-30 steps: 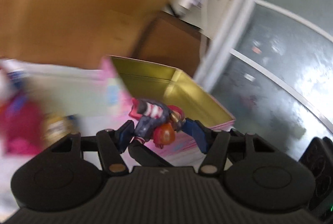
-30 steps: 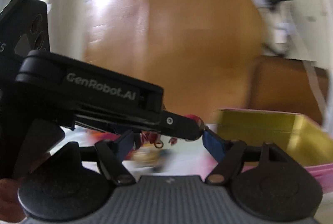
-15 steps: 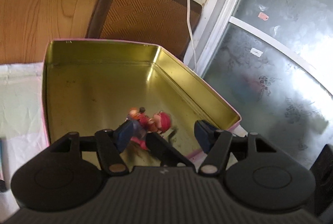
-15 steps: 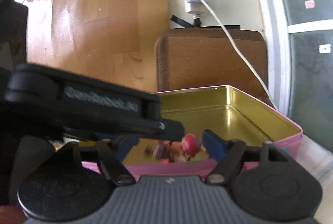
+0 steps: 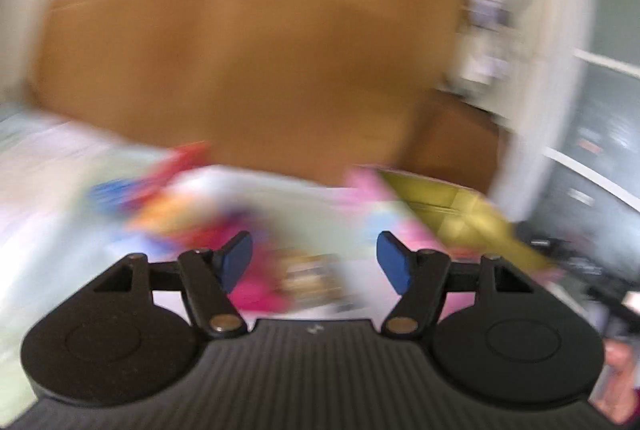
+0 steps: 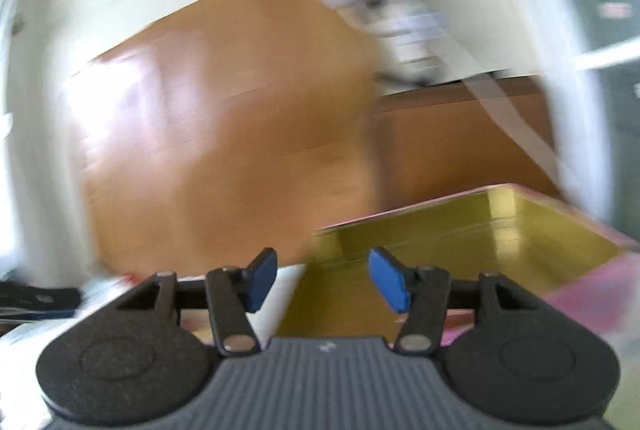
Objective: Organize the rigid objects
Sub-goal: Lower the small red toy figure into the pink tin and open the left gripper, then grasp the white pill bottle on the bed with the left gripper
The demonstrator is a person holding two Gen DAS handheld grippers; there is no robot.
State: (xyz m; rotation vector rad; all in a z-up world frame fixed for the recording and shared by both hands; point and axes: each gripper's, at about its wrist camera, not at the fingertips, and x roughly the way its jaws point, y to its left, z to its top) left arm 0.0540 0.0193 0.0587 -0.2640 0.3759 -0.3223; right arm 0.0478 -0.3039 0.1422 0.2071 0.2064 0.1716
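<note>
The left gripper (image 5: pixel 314 262) has its blue-padded fingers (image 5: pixel 236 258) spread wide with nothing between them, which fits a tool that has let go of its load and is heading for the next piece. Ahead of it and to its left lies a smeared heap of small red, blue, orange and pink toys (image 5: pixel 188 206); motion blur hides what each one is. Ahead and to its right sits the open gold-lined tin box with a pink outside (image 5: pixel 460 206).

The right gripper (image 6: pixel 322 276) is also spread and empty, and the tin box (image 6: pixel 520 230) stands just ahead of it and to its right, its wall near the right fingertip.

Half a second ago the left gripper hung over the tin with a red-headed toy figure between its fingers; now the figure is gone from them, presumably left inside, though neither view shows the tin's floor clearly. Both views have swung away leftward from the tin.
</note>
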